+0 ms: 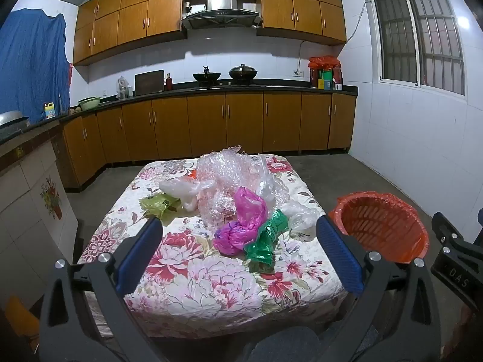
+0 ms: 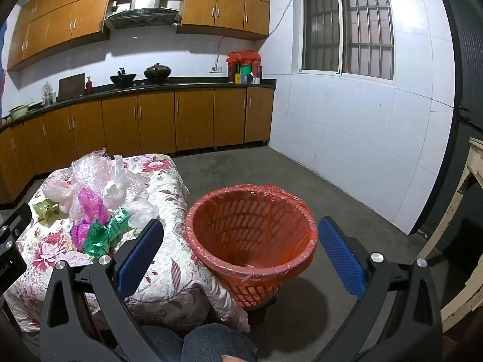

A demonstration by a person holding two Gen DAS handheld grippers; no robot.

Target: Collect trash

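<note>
A pile of plastic trash lies on the flowered table (image 1: 193,274): a pink bag (image 1: 241,223), a green bag (image 1: 265,238), clear bubble wrap (image 1: 226,169), a white bag (image 1: 184,188) and a yellow-green wrapper (image 1: 158,203). My left gripper (image 1: 238,241) is open and empty, just in front of the pink and green bags. The orange basket (image 2: 250,241) with an orange liner stands on the floor right of the table. My right gripper (image 2: 240,241) is open and empty above the basket's near rim. The pile also shows in the right wrist view: pink bag (image 2: 89,203), green bag (image 2: 104,235).
Kitchen cabinets and a counter (image 1: 241,89) with pots run along the far wall. A tiled wall with a window (image 2: 347,27) is on the right. A wooden frame (image 2: 471,181) stands at the far right. The person's knee (image 2: 211,344) is below the grippers.
</note>
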